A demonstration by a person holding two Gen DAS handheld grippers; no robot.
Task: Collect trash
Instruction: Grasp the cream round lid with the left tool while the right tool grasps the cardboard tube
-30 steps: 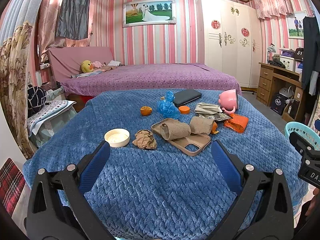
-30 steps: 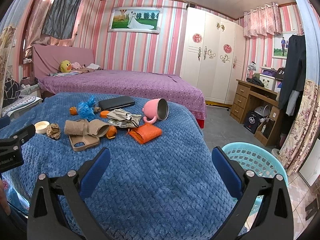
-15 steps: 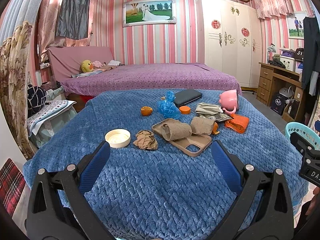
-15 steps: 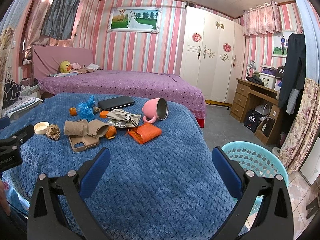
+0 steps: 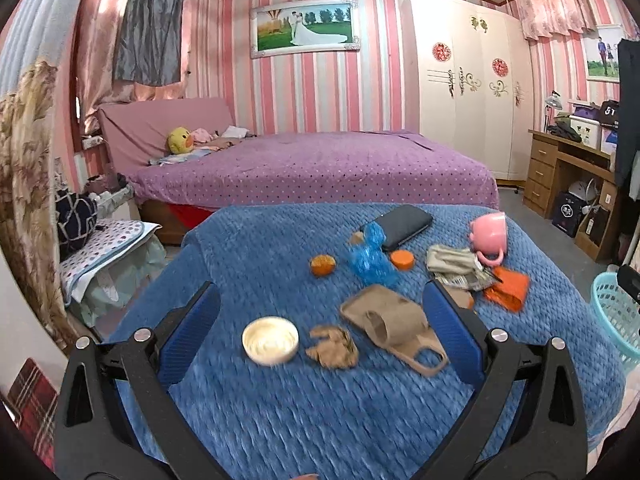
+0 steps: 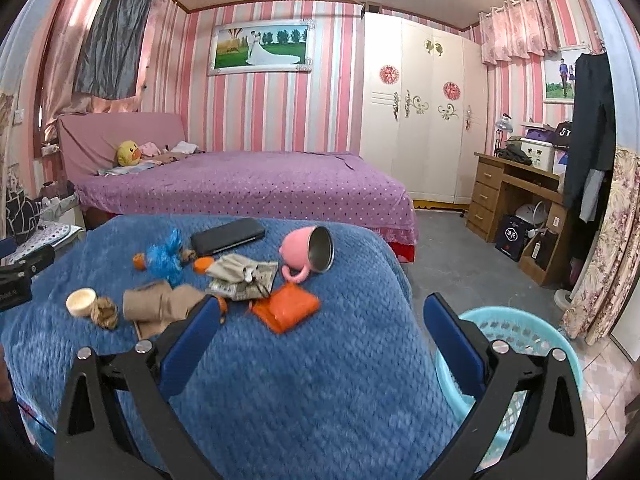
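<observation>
Litter lies on a blue blanket (image 5: 304,412): a crumpled brown paper wad (image 5: 332,347), a white lid (image 5: 271,340), cardboard tubes on a tan phone case (image 5: 394,326), a blue plastic wrapper (image 5: 370,258), orange peels (image 5: 322,265), crumpled packets (image 5: 456,266) and an orange pouch (image 5: 508,288). My left gripper (image 5: 320,320) is open, low over the blanket, with the lid and wad between its blue fingers. My right gripper (image 6: 320,328) is open near the blanket's right edge, the orange pouch (image 6: 286,308) just ahead. A turquoise basket (image 6: 516,336) stands on the floor at its right finger.
A tipped pink mug (image 6: 308,250) and a black phone (image 6: 228,235) lie among the litter. A purple bed (image 6: 240,184) is behind, a white wardrobe (image 6: 420,120) and a wooden desk (image 6: 516,196) to the right. A cluttered stool (image 5: 104,248) stands at the left.
Both grippers have moved forward and lower toward the litter, so the items look nearer. The left view has swung left, and both stay open.
</observation>
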